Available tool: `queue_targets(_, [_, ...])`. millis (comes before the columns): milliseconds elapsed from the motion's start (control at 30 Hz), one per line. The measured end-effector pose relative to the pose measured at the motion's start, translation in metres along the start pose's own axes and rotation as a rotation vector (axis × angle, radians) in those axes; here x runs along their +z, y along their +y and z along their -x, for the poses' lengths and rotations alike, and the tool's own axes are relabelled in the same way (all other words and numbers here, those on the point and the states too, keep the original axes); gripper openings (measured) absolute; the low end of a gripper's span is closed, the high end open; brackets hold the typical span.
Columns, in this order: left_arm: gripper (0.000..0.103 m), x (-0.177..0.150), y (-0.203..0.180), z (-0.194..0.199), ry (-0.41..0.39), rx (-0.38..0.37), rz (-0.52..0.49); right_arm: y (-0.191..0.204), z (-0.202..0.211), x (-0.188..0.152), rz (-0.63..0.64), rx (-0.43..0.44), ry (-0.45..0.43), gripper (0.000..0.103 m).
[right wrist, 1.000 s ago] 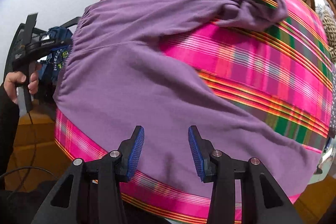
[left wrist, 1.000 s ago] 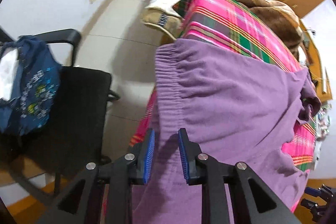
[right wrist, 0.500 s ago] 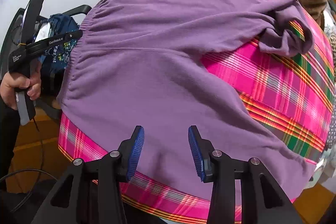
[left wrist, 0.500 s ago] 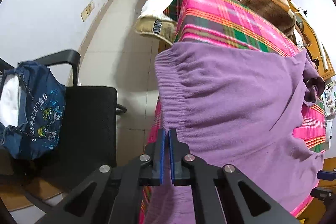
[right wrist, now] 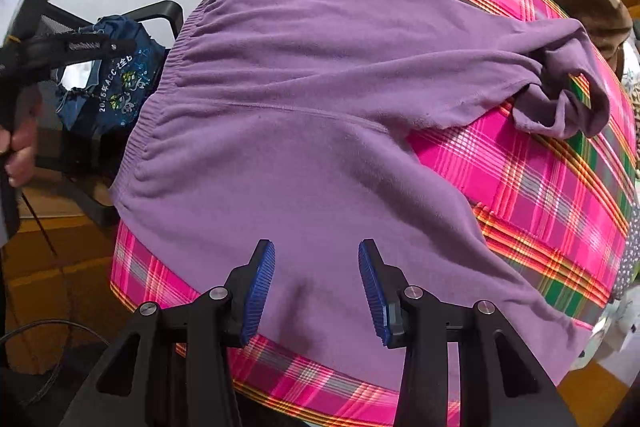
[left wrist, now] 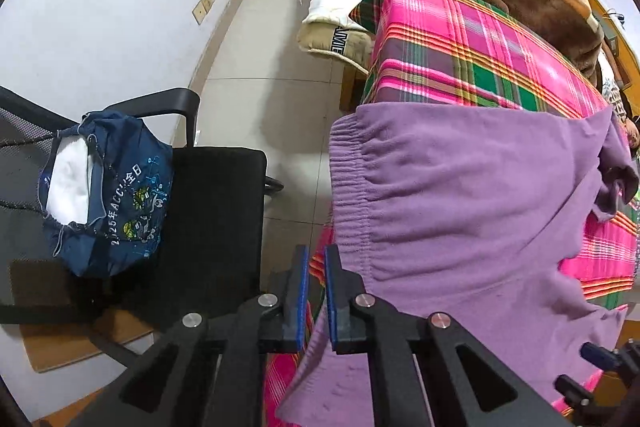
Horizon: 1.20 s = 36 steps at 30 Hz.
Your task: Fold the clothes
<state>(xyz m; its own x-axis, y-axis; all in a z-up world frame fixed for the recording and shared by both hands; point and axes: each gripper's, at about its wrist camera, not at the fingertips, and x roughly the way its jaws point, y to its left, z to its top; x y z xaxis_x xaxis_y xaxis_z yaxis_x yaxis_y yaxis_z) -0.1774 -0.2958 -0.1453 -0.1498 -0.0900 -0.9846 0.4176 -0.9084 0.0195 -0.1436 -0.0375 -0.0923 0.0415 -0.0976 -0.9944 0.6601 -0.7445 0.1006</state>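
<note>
Purple trousers (right wrist: 320,131): spread flat on pink plaid bed (right wrist: 540,179). Left hand-held gripper (left wrist: 315,291): nearly together, at trousers' waistband corner. Right hand-held gripper (right wrist: 316,287): apart above trousers. Black chair (left wrist: 208,227) with blue bag (left wrist: 116,187): beside bed, on tiled floor (left wrist: 280,67).

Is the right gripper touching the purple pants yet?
Apart. The right wrist view shows the right gripper hovering open above the purple pants, no cloth between its pads.
</note>
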Motion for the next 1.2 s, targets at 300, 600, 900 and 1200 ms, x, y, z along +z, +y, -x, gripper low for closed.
queue_targets(300, [0.008,0.007,-0.009,0.015,-0.02,-0.016,-0.014,-0.002,-0.003,0.002,-0.024,-0.007,-0.002,0.045])
queue_targets(600, [0.008,0.016,-0.018,0.019,-0.048,-0.012,-0.035,-0.012,0.005,0.01,-0.069,-0.02,-0.047,0.045])
queue_targets(900, [0.008,0.018,-0.03,0.003,-0.052,-0.01,-0.062,-0.042,0.013,0.011,-0.143,-0.049,-0.094,0.045])
queue_targets(1200, [0.008,-0.002,-0.051,-0.004,-0.056,-0.103,-0.117,-0.096,0.019,0.0,-0.258,-0.101,-0.17,0.045])
